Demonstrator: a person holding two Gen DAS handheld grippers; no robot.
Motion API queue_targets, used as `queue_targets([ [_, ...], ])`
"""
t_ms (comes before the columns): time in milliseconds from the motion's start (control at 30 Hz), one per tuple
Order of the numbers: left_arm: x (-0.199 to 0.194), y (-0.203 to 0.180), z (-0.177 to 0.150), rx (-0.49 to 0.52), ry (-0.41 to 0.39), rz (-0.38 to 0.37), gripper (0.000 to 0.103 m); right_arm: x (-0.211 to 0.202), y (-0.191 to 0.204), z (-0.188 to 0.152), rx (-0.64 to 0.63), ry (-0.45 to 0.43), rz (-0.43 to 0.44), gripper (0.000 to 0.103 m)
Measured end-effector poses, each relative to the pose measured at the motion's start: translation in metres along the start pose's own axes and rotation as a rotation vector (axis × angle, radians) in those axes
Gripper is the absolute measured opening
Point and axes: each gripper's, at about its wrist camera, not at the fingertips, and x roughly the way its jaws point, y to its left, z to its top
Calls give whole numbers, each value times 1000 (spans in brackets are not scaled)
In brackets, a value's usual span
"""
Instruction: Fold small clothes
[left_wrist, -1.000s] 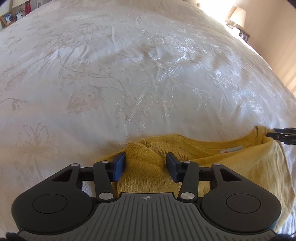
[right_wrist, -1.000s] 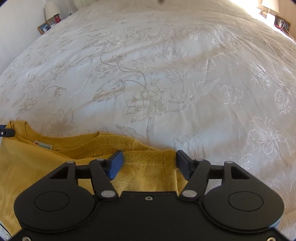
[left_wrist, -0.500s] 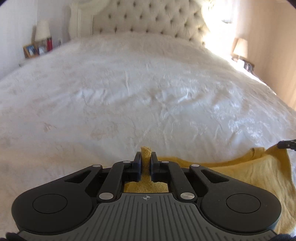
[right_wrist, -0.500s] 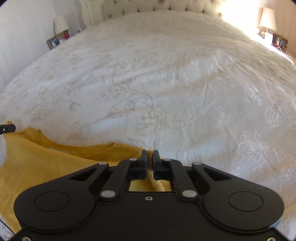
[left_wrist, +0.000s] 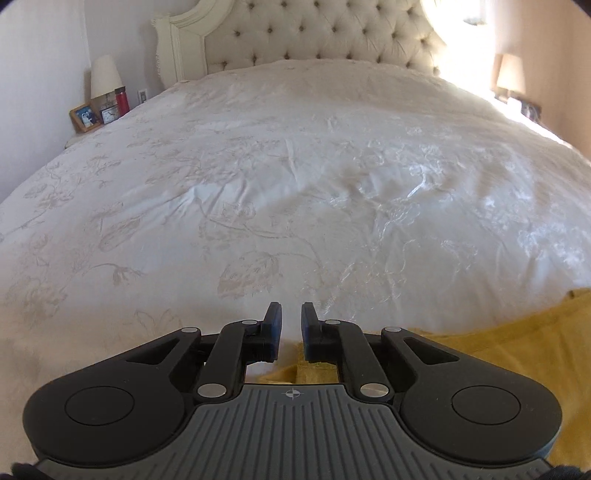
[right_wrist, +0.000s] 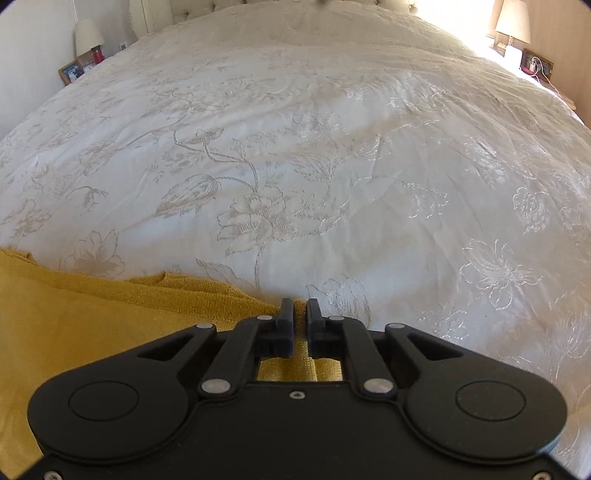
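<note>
Plainly the left gripper has let go: seen from its own camera, the jaws are opening and nothing sits between the pads, only white bedspread beyond them. The yellow knit top lies below and to the right of those jaws, spread flat on the cover, one folded edge showing just under the fingers.

From the right gripper's camera the picture differs — a fold of the same top runs up between the jaws of the right gripper, which are also opening. Whether the pads still press on that fold I cannot tell for certain; the gap looks a shade wider than the cloth. The bulk of the garment lies to the left of these jaws.

I'd judge the top light, soft and limp, a loose knit that sags, stretches and snags rather than slides. Best taken at a hem, shoulder seam or doubled edge, pinched through both layers, one corner per gripper.

Containers — none in either view; the bedside clutter is too far off to matter.
</note>
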Motion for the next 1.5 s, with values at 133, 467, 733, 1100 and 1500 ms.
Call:
queue_targets([
  [133, -13, -1, 0, -32, 36, -24, 55, -21, -1, -6, 56, -63, -25, 102],
  [467, -44, -67, -22, -46, 167, -184, 98, -37, 97, -11, -141, -39, 104, 102],
  [733, 2, -66, -42, 4, 327, -81, 103, 12, 120, -8, -250, 81, 58, 102],
  [1100, -31, -48, -39, -98, 318, -148, 103, -26, 52, -12, 15, 87, -5, 102],
  [1500, -82, -38, -121, -59, 462, -116, 103, -73, 71, -120, -61, 269, -36, 102],
])
